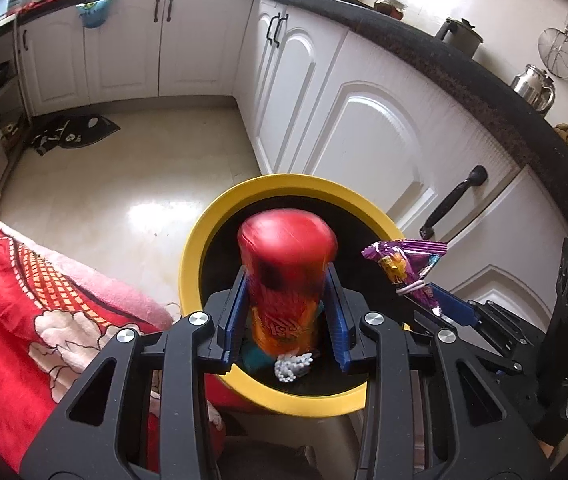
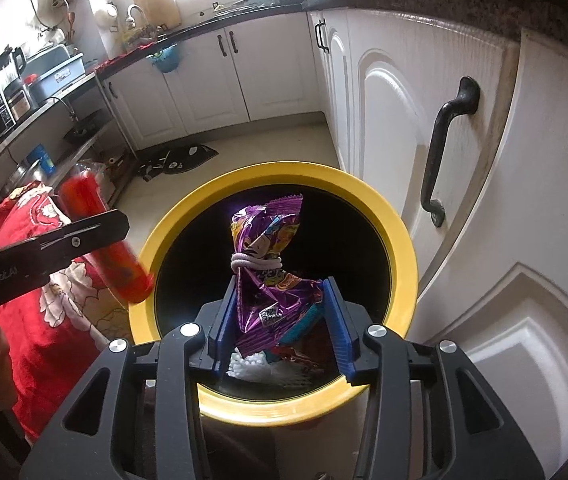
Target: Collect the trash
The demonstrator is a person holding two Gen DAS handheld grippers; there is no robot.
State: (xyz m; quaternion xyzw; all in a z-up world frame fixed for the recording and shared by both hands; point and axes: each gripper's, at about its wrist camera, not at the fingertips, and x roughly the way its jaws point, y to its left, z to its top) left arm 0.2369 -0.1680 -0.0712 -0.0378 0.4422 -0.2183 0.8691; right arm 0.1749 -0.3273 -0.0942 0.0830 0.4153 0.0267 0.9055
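Left gripper [image 1: 287, 276]: pads clamped on red canister [image 1: 286, 264], long axis running out along the fingers, outline blurred.
Right gripper [image 2: 282, 282]: pads closed on purple wrapper [image 2: 268, 240], bunched and tied with a white band; possibly only lightly pinched.
Below and beyond both: yellow-rimmed bin [image 2: 400, 248], mouth open; wrapper over the centre, canister close over the left rim.
Deeper in: white foam netting [image 1: 292, 366] on the black bottom.
Likely next: release downward, canister first nudged inward.

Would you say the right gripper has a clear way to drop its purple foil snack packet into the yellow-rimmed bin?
Probably yes. The right gripper holds the purple foil snack packet directly over the dark mouth of the yellow-rimmed bin; nothing lies between them, and the left gripper's red canister sits off to one side.
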